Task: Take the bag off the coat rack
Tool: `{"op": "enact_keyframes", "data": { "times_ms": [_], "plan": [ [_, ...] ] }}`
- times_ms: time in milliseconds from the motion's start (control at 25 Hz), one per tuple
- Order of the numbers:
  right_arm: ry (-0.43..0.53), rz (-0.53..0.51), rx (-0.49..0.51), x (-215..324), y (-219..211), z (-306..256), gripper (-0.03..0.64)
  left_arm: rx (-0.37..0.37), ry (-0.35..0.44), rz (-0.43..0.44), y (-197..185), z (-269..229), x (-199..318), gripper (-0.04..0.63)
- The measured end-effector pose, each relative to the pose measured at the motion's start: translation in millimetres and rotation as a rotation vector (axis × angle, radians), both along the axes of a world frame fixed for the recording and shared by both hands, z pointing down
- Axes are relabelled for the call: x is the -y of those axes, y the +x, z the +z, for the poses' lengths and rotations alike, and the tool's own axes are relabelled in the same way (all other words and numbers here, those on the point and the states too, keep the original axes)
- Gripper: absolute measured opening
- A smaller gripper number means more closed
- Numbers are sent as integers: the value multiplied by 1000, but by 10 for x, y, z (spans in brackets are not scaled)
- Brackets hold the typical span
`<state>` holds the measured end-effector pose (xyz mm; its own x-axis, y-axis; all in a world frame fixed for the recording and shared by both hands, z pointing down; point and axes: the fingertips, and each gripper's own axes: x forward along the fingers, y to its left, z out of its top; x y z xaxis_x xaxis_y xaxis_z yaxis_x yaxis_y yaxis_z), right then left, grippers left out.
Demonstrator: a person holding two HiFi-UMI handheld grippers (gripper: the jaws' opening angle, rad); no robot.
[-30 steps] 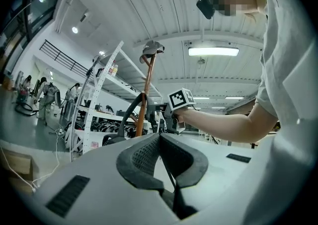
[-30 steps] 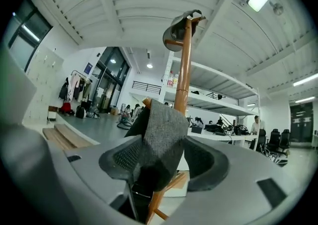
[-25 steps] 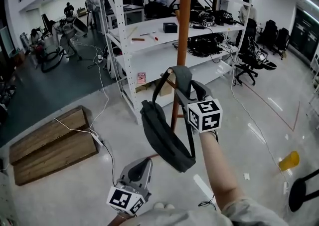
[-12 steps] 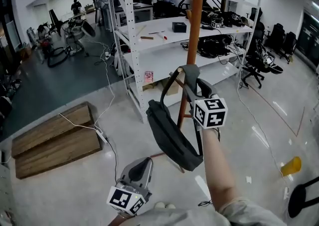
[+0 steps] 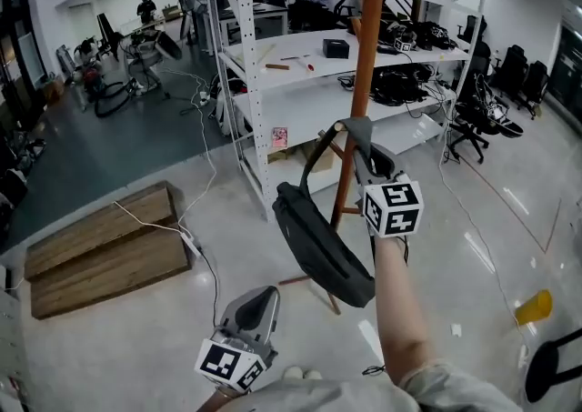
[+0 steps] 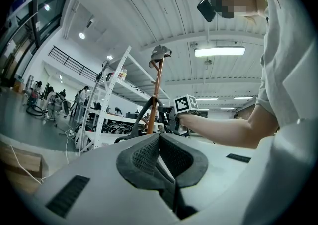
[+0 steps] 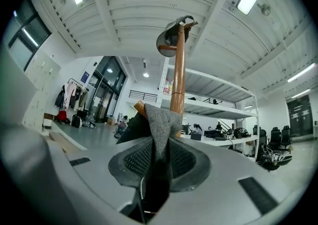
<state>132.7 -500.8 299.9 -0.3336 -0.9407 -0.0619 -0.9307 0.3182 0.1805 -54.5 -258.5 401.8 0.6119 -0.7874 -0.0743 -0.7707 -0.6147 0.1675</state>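
Grey plastic comes first: the left claw (image 5: 264,301) hangs low and well to the left of the coat rack (image 5: 366,55), its jaws pressed together on nothing. It is much the farther of the two from the work.

Just left of the rack's orange-brown pole hangs the bag (image 5: 323,251), a dark grey sling pouch. Its long axis slants, with the upper end out to the left and the lower end dropping in toward the pole, so it points down and to the right, not plumb. From it the strap (image 5: 353,133) climbs and loops over a short wooden peg (image 5: 337,128) that juts up and leftward from the pole.

At that loop, tight against the pole's left side, is the right claw (image 5: 364,157), reaching up from below. Its jaws are closing with the grey strap fabric between the pads, close under the peg's tip.

As I judge it, everything turns on the peg's slope. The loop sits above the claw and must travel up and leftward, away from the pole, to clear the tip before the bag comes free.
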Motion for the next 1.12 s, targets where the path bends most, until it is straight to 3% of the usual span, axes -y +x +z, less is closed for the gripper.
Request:
{"op": "enact_keyframes", "data": {
  "times_ms": [400, 1120],
  "plan": [
    [83, -23, 58, -32, 17, -334, 77, 6, 28, -28, -82, -60, -13, 18],
    [227, -163, 169, -322, -237, -1078, 74, 29, 55, -52, -139, -117, 12, 18]
  ]
}}
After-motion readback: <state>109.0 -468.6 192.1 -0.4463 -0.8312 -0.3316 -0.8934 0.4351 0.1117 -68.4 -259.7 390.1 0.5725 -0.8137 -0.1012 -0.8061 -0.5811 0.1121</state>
